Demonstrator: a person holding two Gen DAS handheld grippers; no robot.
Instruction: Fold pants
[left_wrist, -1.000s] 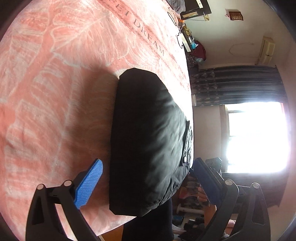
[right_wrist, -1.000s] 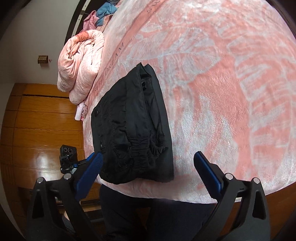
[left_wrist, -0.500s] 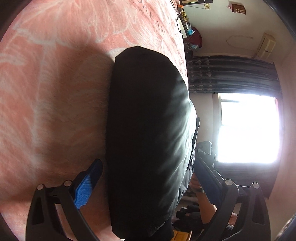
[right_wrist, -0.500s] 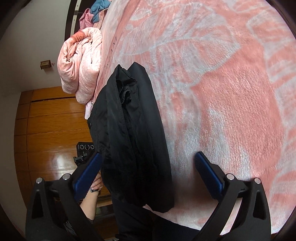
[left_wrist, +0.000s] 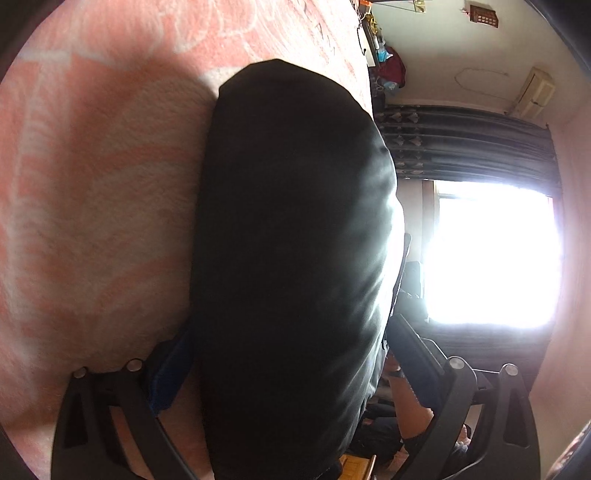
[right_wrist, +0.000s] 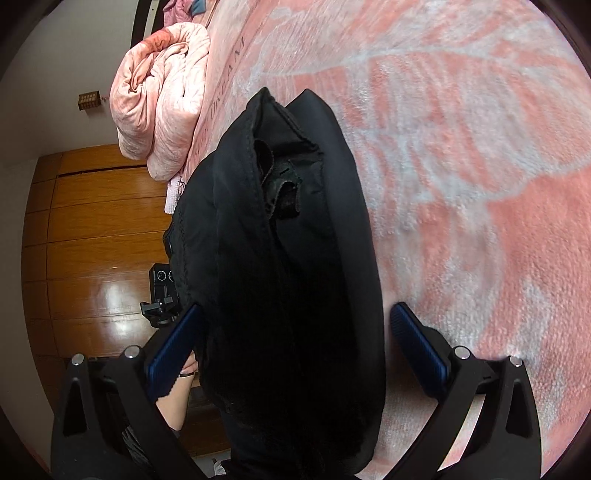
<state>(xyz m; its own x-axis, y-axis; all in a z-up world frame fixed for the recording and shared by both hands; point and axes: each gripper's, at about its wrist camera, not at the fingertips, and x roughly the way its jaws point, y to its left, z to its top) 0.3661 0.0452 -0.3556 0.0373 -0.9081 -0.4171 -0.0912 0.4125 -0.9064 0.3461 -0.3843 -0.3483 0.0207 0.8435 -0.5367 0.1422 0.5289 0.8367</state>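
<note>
The pants (left_wrist: 295, 258) are lying folded into a thick black bundle on the pink blanket (left_wrist: 92, 184) of the bed, near its edge, and they are filling the middle of both wrist views. In the left wrist view the left gripper (left_wrist: 288, 354) is standing with its jaws wide apart, one on each side of the bundle. Its left blue pad (left_wrist: 168, 373) is sitting low against the blanket and touching or nearly touching the side of the pants, partly hidden by them. Its right pad (left_wrist: 410, 347) is hanging past the other side of the bundle, off the bed edge, in front of the bright window (left_wrist: 491, 258) and dark curtain (left_wrist: 465, 147).

In the right wrist view the layered open end of the pants (right_wrist: 284, 184) is facing the camera, with the folded edges stacked on one another. The right gripper (right_wrist: 295, 347) is also spreading its jaws wide around the bundle without clamping it. Its left pad (right_wrist: 173, 343) is hovering just beside the pants over the wooden wardrobe (right_wrist: 92, 221) side; its right pad (right_wrist: 417, 347) is resting close to the blanket (right_wrist: 480, 147), with a narrow gap between it and the pants. A rolled pink quilt (right_wrist: 162, 99) is lying farther up the bed.
</note>
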